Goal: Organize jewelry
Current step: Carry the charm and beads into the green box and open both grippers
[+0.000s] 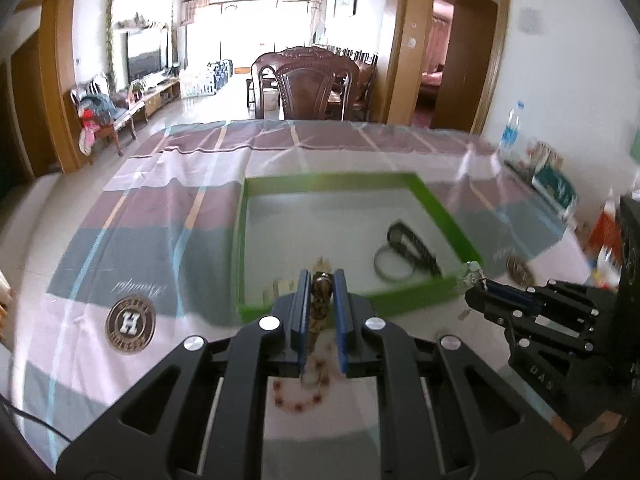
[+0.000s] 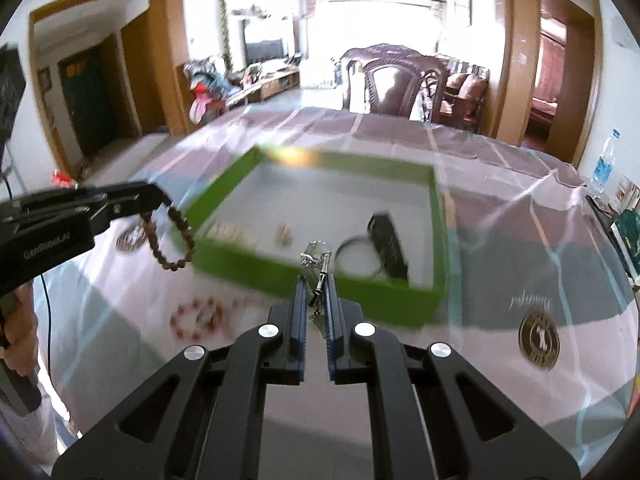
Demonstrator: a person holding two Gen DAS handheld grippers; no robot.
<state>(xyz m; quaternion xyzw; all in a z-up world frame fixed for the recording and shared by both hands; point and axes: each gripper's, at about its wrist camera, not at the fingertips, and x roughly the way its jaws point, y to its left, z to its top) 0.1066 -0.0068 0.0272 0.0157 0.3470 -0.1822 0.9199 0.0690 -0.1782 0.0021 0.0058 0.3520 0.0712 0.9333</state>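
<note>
Both claws pinch jewelry: left claw [image 1: 322, 280] a wooden bead bracelet [image 2: 176, 240], right claw [image 2: 314, 280] a silver chain [image 2: 318, 264]; I should clear the green tray [image 2: 316, 280] rim before releasing.

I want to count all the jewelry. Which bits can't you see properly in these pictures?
- Left wrist view: the left hand-held gripper hides much of the brown bead bracelet and part of the red bead bracelet.
- Right wrist view: small pieces in the green box are too blurred to identify.
- Right wrist view: the right hand-held gripper hides the silver chain's lower end.
</note>
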